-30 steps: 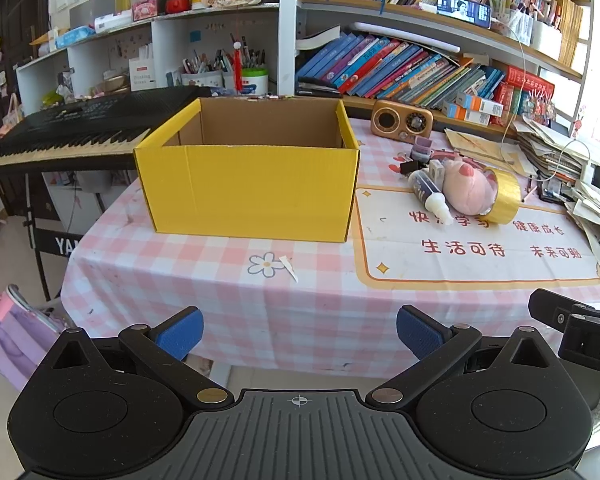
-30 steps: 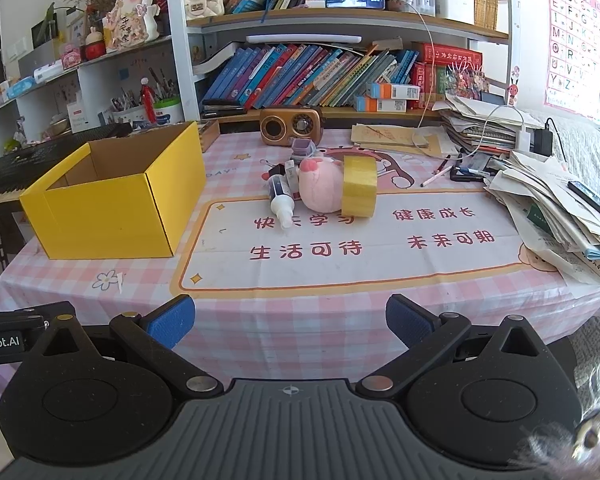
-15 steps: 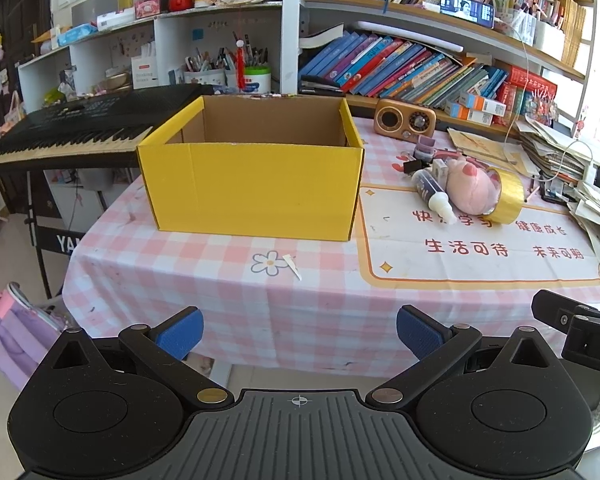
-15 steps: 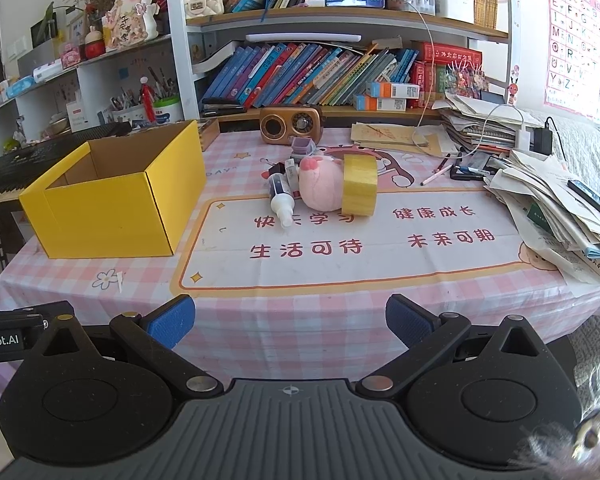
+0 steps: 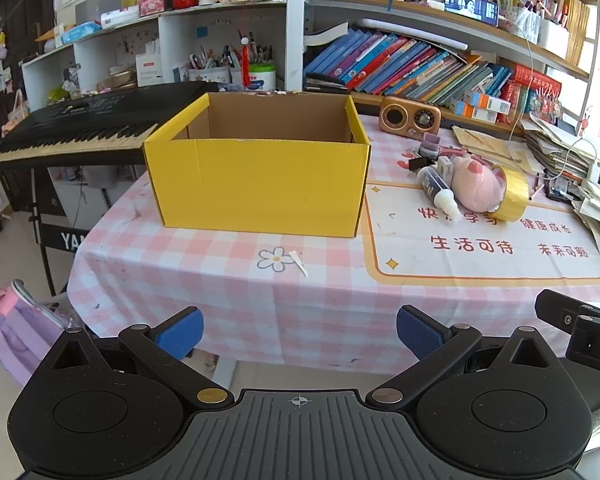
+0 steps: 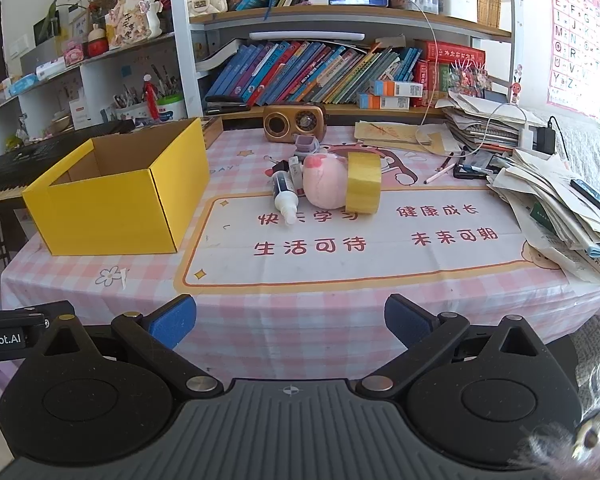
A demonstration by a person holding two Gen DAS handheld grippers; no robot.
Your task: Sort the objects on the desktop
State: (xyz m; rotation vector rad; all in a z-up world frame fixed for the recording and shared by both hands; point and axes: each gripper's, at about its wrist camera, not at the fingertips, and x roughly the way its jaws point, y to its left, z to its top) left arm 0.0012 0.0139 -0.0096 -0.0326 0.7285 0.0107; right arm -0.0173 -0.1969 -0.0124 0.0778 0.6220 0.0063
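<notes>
An open yellow cardboard box [image 5: 256, 184] [image 6: 116, 208] stands on the pink checked table, and it looks empty inside. To its right lies a small heap: a glue bottle [image 5: 438, 192] [image 6: 283, 196], a pink plush pig [image 5: 478, 188] [image 6: 324, 184], a yellow tape roll [image 5: 512, 196] [image 6: 364, 188] and small items behind them. My left gripper [image 5: 298, 330] hovers open off the table's front edge, facing the box. My right gripper [image 6: 290, 318] is open too, in front of the printed mat, holding nothing.
A wooden radio [image 6: 294, 122] sits at the back by leaning books. Stacked papers [image 6: 556, 204] crowd the right side with pens and a charger cable. A black keyboard [image 5: 84, 128] stands left of the table. A printed mat [image 6: 360, 240] covers the table's middle.
The left wrist view has crept slightly closer to the box. The right wrist view is nearly unchanged, and both grippers have stayed open.
</notes>
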